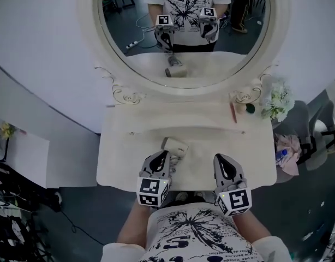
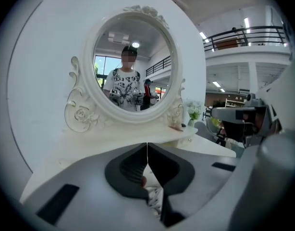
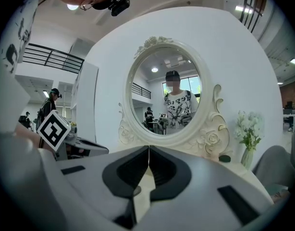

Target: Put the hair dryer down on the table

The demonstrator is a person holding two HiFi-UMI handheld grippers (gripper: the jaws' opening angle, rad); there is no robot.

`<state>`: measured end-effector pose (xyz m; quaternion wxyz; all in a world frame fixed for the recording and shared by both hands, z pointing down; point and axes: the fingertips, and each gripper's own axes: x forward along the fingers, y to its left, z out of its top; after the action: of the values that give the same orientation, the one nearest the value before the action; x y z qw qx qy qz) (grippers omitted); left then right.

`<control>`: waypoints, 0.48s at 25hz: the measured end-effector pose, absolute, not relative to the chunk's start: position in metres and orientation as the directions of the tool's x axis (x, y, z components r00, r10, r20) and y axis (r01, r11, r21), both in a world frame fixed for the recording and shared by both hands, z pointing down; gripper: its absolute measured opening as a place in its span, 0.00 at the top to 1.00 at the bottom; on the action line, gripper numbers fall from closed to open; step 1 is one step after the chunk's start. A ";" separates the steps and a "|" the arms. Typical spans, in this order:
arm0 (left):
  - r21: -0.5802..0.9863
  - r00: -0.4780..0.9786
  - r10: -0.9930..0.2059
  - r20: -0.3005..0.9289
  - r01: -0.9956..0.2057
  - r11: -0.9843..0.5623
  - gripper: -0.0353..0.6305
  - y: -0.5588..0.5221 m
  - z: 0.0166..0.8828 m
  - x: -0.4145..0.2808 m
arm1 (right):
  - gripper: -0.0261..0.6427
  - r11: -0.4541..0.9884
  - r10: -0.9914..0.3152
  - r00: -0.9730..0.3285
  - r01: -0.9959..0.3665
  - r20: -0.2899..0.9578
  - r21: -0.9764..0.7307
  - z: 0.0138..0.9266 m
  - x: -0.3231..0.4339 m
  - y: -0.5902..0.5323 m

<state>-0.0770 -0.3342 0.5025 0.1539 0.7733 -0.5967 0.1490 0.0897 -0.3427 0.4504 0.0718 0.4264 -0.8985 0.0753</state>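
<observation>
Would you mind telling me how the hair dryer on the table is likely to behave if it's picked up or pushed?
The hair dryer looks like rigid plastic, so it should stay stiff when lifted. Its smooth, rounded shell may slip in a narrow grip. Lying flat on the table, it would probably slide rather than tip if pushed.

Cream-white hair dryer (image 1: 175, 145), compact body, lying flat, resting on the white table (image 1: 124, 157), left of centre, towards the front edge
</observation>
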 end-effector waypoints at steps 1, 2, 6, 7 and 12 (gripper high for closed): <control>0.055 0.247 -0.887 0.389 -0.968 -0.245 0.91 -0.334 0.491 -0.078 | 0.93 0.631 -0.753 -0.632 -0.772 0.186 -0.068 0.447 0.088 -0.342; 0.047 0.251 -0.897 0.363 -0.967 -0.251 0.91 -0.333 0.479 -0.078 | 0.93 0.639 -0.749 -0.638 -0.767 0.179 -0.058 0.443 0.086 -0.341; -0.006 0.263 -0.929 0.260 -0.962 -0.274 0.91 -0.330 0.435 -0.076 | 0.93 0.666 -0.737 -0.659 -0.746 0.147 -0.009 0.428 0.080 -0.338; -0.016 0.262 -0.936 0.236 -0.962 -0.273 0.91 -0.328 0.425 -0.076 | 0.93 0.669 -0.736 -0.663 -0.744 0.137 -0.004 0.424 0.079 -0.338; -0.038 0.264 -0.956 0.124 -0.962 -0.271 0.91 -0.317 0.381 -0.076 | 0.93 0.675 -0.735 -0.671 -0.738 0.099 0.011 0.409 0.080 -0.340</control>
<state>-0.0758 -0.3174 0.3814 0.0225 0.7948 -0.6035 0.0608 0.0796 -0.3405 0.4093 0.0478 0.4028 -0.9139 0.0148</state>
